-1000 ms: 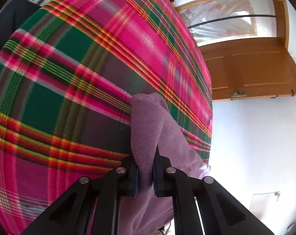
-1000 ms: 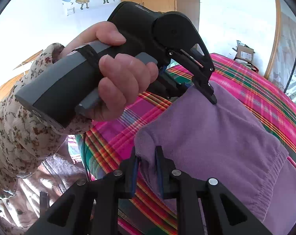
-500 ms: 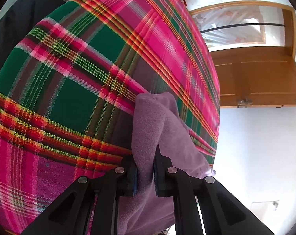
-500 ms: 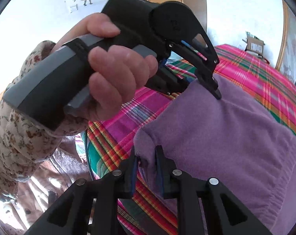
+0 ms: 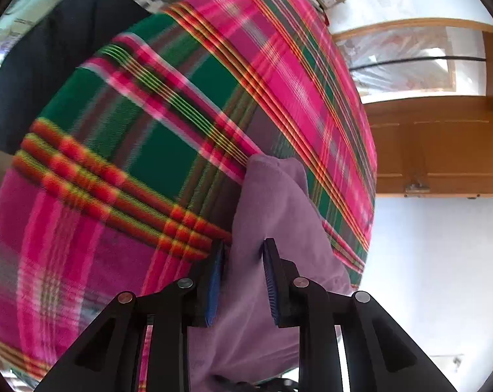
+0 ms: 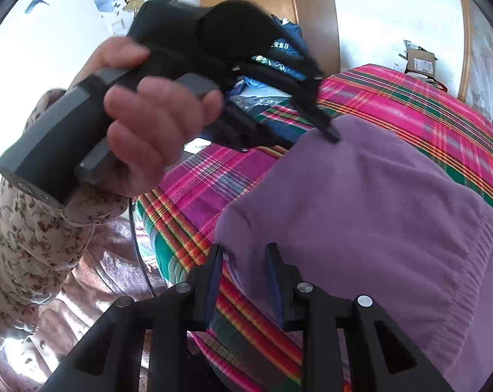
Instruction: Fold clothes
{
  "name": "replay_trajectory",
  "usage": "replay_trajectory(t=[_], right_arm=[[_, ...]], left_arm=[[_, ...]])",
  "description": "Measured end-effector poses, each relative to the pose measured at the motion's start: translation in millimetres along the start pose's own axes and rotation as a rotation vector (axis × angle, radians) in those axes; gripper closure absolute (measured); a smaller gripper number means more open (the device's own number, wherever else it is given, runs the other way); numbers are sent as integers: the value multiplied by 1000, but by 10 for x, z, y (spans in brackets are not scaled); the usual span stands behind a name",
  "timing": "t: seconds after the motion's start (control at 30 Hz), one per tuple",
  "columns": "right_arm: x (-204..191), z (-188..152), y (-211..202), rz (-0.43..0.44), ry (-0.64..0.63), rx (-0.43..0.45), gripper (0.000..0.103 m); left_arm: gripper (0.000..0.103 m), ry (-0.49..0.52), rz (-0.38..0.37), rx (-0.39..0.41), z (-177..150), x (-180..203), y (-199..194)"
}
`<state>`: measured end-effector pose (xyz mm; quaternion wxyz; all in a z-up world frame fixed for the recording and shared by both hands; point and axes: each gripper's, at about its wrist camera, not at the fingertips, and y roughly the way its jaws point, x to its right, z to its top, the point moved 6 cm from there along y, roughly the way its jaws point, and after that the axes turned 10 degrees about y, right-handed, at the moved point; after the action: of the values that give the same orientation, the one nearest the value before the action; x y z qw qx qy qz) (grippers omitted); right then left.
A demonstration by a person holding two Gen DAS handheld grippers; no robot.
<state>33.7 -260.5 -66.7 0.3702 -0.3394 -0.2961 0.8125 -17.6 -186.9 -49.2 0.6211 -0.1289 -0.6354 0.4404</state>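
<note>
**Both grippers parted around a purple garment on a plaid cover**

The purple garment lies on a pink, green and orange plaid cover, which drapes over what may be a bed or a surface; the pictures do not settle which. In the right wrist view the garment fills the lower right, with a gathered, elastic-looking band running along its right side.

The right gripper sits at the garment's near left corner. Its jaws stand apart, with the fabric edge lying between them and a visible gap on each side, so they are not pinching it. The left gripper sits at another edge of the same garment, its jaws likewise parted with cloth between them, loose rather than clamped.

In the right wrist view a hand in a floral sleeve holds the left gripper's handle, whose finger tip touches the garment's far corner.

A wooden door shows beyond the cover in the left wrist view.
</note>
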Motion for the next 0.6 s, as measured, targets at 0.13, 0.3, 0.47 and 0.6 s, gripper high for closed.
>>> replay_trajectory(t=[0.13,0.3,0.47,0.6], right_arm=[[132,-19,-222,50,47,34,72],[358,-104,-557,69,121,107,66],[782,-135,-922,-15,230,211,64],[1159,-170,-1146,-103,324,259,64]], left_arm=[[73,13,33,53,-139,29,-186],[73,82,70,110,-347,230,-351],[72,134,44,166,-578,459,-448],[72,204,55,122,-723,698,-232]])
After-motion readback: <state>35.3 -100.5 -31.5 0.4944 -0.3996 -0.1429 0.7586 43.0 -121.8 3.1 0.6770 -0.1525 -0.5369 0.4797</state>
